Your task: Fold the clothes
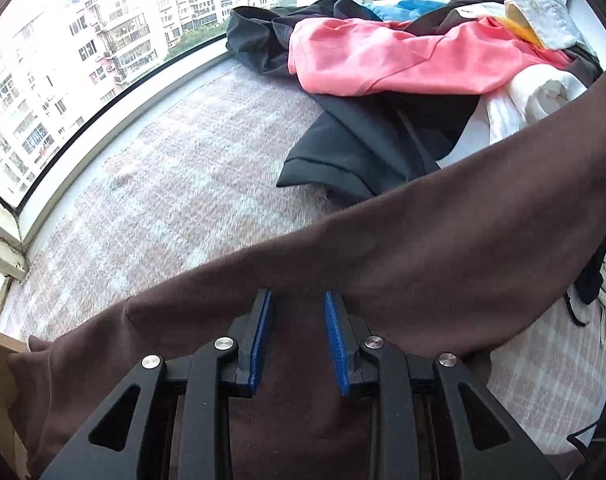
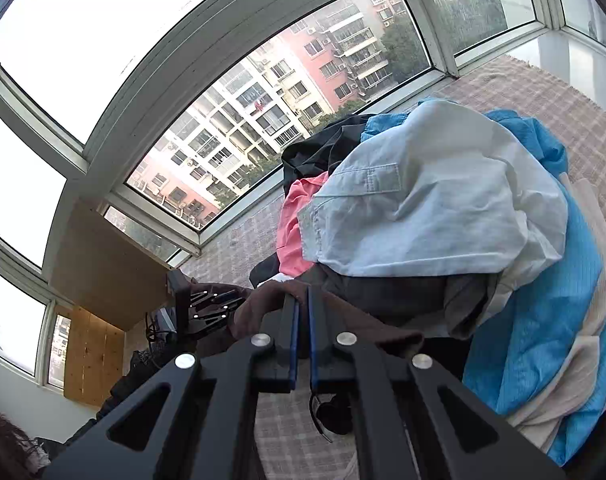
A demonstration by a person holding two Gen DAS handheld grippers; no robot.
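Left gripper (image 1: pixel 297 300): jaws part-spread, blue pads (image 1: pixel 263 340) flanking a band of the brown garment (image 1: pixel 423 240); whether pinching the cloth or only straddling it, cannot tell from the left wrist view. Right gripper (image 2: pixel 303 300): jaws pressed nearly together, nipping a fold of the same brown garment (image 2: pixel 263 300) at the fingertips. Seen also from the right wrist view, small and to the left: the left gripper (image 2: pixel 213 306), at the far end of the brown cloth.

Brown garment stretched as one long band between the two grippers, lifted across the near part of the checked blanket (image 1: pixel 183 184), sloping up toward the right in the left wrist view.

Edges: white window sill (image 1: pixel 115 140) bounding the blanket along the far side; wooden board (image 2: pixel 103 248) at the left end, close by the left gripper. Open blanket between sill and brown band, wide and bare to the left of the pile.

Pile of clothes (image 1: pixel 403 80) at the right, well apart from the left gripper, close behind the right one. Counted by colour: one pink piece (image 1: pixel 363 60), one pale blue shirt (image 2: pixel 423 200) with a pocket on top, one bright blue piece (image 2: pixel 551 320), black pieces (image 1: pixel 363 148) of uncertain number, white or cream cloth (image 1: pixel 543 96) beneath and beside.
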